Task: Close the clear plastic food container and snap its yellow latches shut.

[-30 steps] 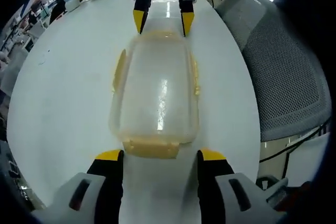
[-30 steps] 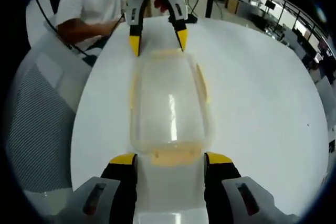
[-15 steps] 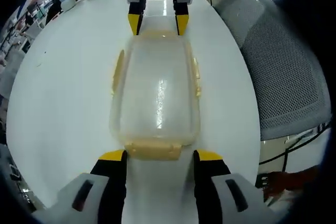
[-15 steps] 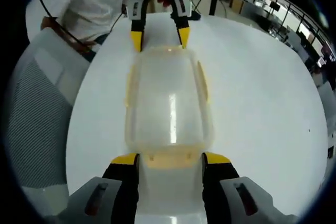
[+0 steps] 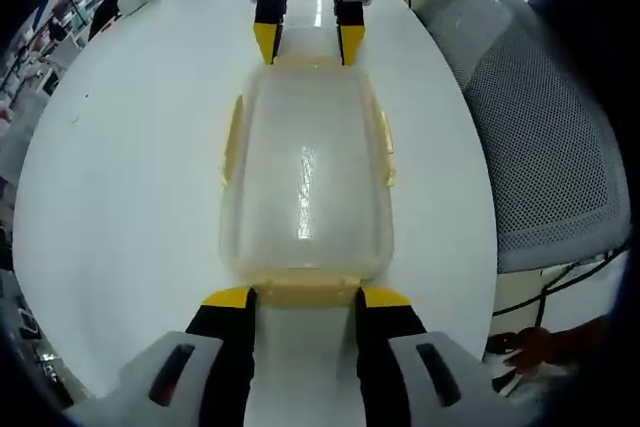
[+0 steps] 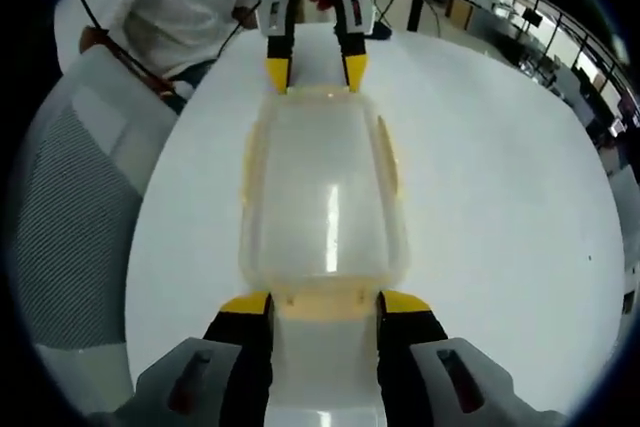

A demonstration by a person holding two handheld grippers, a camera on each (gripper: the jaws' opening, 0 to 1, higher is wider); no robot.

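1. The clear container (image 5: pixel 305 187) lies lengthwise on the white bench (image 5: pixel 120 197), lid on, with a gripper at each short end facing the other across it.
2. It looks empty and light, made of thin stiff plastic with a glossy lid. I would expect it to skid on the smooth bench if pushed from one end only, so bracing both ends at once seems wise.
3. The places to work are the yellow latches: the end latch (image 5: pixel 305 292) in front of the left gripper (image 5: pixel 305 299), the other end latch (image 6: pixel 328 299) in front of the right gripper (image 6: pixel 327 305), and a side latch (image 5: pixel 231 139) along each long edge.
4. Both pairs of jaws stand parted, tips just outside the corners of their end latches, gripping nothing that I can make out.
5. Whether any latch is already snapped down is hard to judge; the yellow is pale and the fisheye bends the edges.
6. Any contact between jaw tips and latch is hidden beneath the rim.
7. A mesh chair (image 5: pixel 540 137) stands beside the bench.
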